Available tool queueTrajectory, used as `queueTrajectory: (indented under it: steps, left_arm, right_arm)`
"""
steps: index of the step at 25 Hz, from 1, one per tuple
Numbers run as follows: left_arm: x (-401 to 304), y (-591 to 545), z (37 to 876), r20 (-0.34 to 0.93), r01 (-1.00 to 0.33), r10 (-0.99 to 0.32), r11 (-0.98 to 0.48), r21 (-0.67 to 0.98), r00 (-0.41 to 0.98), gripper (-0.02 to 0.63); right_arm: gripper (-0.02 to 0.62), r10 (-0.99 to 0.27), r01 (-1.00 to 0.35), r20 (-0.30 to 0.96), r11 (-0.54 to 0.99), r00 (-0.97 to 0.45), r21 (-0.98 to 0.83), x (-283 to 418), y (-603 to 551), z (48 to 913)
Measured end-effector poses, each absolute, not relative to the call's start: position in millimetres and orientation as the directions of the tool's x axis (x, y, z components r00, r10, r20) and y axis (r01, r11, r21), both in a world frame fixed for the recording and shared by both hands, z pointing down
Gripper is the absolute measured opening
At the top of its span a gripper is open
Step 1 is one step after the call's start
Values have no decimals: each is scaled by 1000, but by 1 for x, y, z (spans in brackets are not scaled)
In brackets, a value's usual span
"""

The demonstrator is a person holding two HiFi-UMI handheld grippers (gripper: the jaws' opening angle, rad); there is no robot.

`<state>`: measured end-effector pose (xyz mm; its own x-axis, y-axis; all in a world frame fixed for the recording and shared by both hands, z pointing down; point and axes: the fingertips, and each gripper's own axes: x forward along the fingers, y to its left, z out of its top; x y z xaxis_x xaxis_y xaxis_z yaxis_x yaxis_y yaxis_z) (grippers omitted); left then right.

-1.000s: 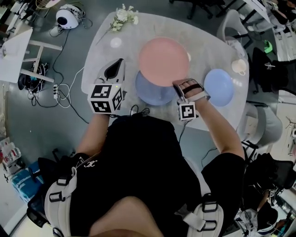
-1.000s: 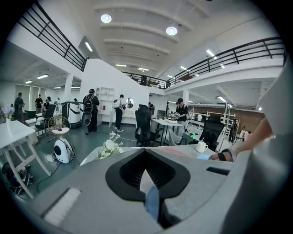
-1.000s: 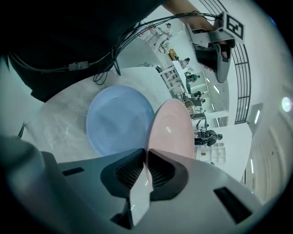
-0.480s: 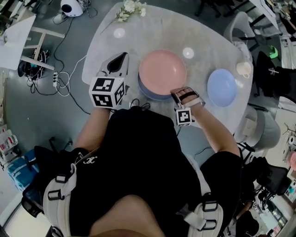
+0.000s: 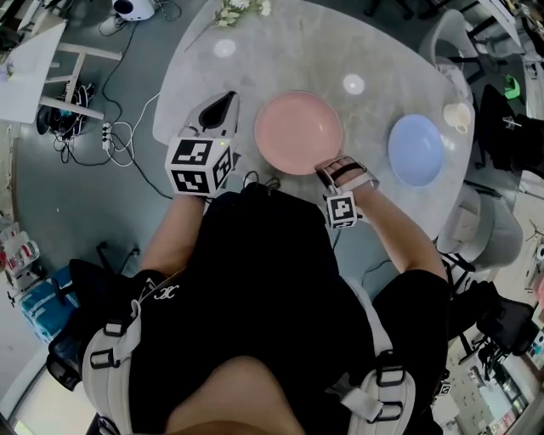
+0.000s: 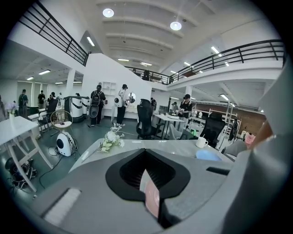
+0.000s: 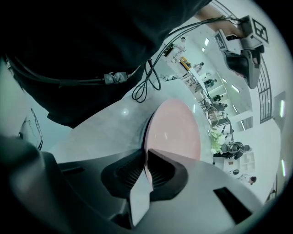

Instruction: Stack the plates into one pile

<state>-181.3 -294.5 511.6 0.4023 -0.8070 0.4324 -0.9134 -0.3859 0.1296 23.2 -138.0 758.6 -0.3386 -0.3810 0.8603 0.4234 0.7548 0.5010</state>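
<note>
a round grey marbled table (image 5: 289, 59) fills the top of the head view, with the person's black-clad torso (image 5: 255, 289) below it. the pink plate (image 5: 299, 132) lies close to the table's near edge, about in the middle. a thin darker rim shows along one side of it in the right gripper view, but whether another plate lies beneath it cannot be told. the blue plate (image 5: 416, 150) lies alone to the right of the pink one, well apart from it. the left gripper (image 5: 224, 102) hangs over the table just left of the pink plate without touching it, and its fingers are pressed together with nothing between them. the right gripper (image 5: 330, 167) points steeply down at the pink plate's near right edge, and its fingers pinch that plate's rim, which runs straight into the slit between them. a white cup (image 5: 456, 115) stands by the table's right edge, beyond the blue plate. a sprig of white flowers (image 5: 240, 8) lies at the far edge. a small white disc (image 5: 224, 48) lies far left, and a second disc (image 5: 354, 84) sits near the pink plate's far right side
</note>
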Motion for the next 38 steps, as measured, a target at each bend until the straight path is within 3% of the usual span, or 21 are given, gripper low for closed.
queueTrajectory:
  steps: [6, 10, 13, 16, 20, 21, 24, 29, 38]
  left_arm:
    - [-180, -295, 517, 448, -913, -798, -386, 133, 403, 5]
    - [-173, -296, 517, 447, -907, -792, -400, 132, 415, 5]
    - [-168, -297, 517, 447, -902, -788, -411, 130, 423, 5]
    - [-165, -301, 515, 440, -898, -787, -421, 129, 432, 5]
    - [-160, -305, 511, 427, -890, -786, -438, 126, 447, 5]
    - [-157, -307, 509, 424, -887, -785, -444, 124, 452, 5]
    - [-150, -309, 504, 411, -878, -782, -464, 117, 469, 5]
    - [-139, -311, 493, 380, -865, -784, -492, 98, 490, 5]
    - [-129, -317, 457, 268, -859, -819, -507, 77, 508, 5]
  right_arm:
    - [34, -326, 339, 889, 837, -321, 429, 22, -145, 761]
    - [135, -266, 284, 915, 892, -304, 353, 26, -144, 757]
    - [147, -261, 234, 907, 908, -331, 347, 26, -145, 744]
    - [147, -311, 108, 872, 920, -378, 376, 23, -159, 723]
    - [144, -393, -172, 794, 919, -463, 354, 14, -187, 687]
    - [134, -423, -258, 764, 905, -487, 337, 13, -197, 674]
    - [24, -563, -498, 648, 810, -513, 310, 12, -229, 629]
    - [8, -766, -762, 470, 594, -438, 258, 28, -273, 555]
    - [6, -953, -957, 215, 248, -213, 149, 62, -318, 446]
